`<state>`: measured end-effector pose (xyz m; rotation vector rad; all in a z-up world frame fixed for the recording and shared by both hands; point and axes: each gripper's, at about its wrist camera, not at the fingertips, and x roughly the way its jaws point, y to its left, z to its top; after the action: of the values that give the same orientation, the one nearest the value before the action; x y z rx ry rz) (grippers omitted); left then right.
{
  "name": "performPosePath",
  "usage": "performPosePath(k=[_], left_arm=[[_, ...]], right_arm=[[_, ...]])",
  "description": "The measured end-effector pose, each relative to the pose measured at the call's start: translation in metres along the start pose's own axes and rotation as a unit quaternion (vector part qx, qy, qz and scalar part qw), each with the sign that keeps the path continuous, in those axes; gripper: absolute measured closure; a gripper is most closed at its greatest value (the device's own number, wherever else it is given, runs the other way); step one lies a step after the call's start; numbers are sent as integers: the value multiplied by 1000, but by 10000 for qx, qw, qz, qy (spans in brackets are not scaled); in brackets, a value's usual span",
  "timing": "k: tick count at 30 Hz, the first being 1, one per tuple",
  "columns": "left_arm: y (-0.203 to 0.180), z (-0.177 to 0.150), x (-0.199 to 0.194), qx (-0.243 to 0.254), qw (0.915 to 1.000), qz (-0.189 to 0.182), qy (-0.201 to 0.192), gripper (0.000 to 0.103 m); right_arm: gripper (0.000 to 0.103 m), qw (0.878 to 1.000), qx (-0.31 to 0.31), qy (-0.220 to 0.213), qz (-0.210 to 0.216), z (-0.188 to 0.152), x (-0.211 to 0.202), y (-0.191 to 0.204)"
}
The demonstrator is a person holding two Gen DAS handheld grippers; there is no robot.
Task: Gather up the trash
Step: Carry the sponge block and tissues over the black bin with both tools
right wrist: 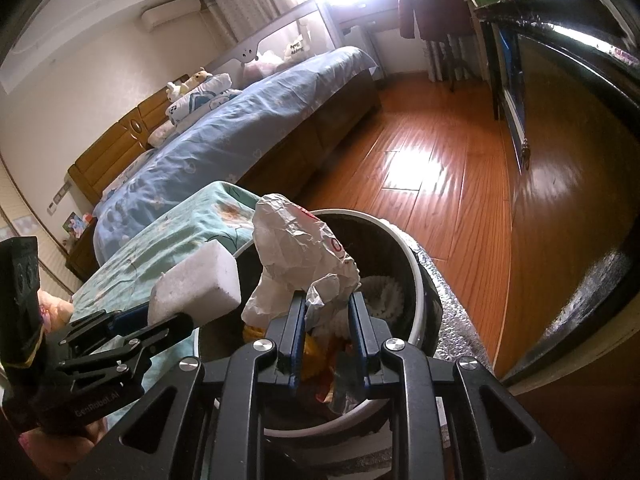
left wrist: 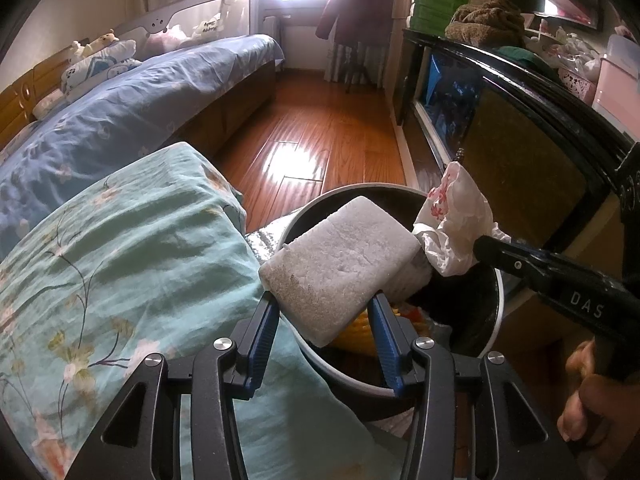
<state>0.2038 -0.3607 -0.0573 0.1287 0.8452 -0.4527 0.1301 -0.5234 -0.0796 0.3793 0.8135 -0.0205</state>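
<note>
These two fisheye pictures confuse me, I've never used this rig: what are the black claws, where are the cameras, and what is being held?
A person carries a two-finger gripper in each hand, with a camera on each looking along its fingers. The left view shows the left gripper clamping a white foam block over the round trash bin. The right view shows the right gripper pinching a crumpled white wrapper above the same bin, which already holds trash. A green floral cover lies beside it, on a wooden floor.
</note>
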Motion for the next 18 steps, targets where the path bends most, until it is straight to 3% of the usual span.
performPosePath(k=[18], left_arm=[[-2, 3, 3, 44, 10000, 21, 17, 58]], right_arm=[[82, 10000, 47, 10, -6, 1, 1, -5]])
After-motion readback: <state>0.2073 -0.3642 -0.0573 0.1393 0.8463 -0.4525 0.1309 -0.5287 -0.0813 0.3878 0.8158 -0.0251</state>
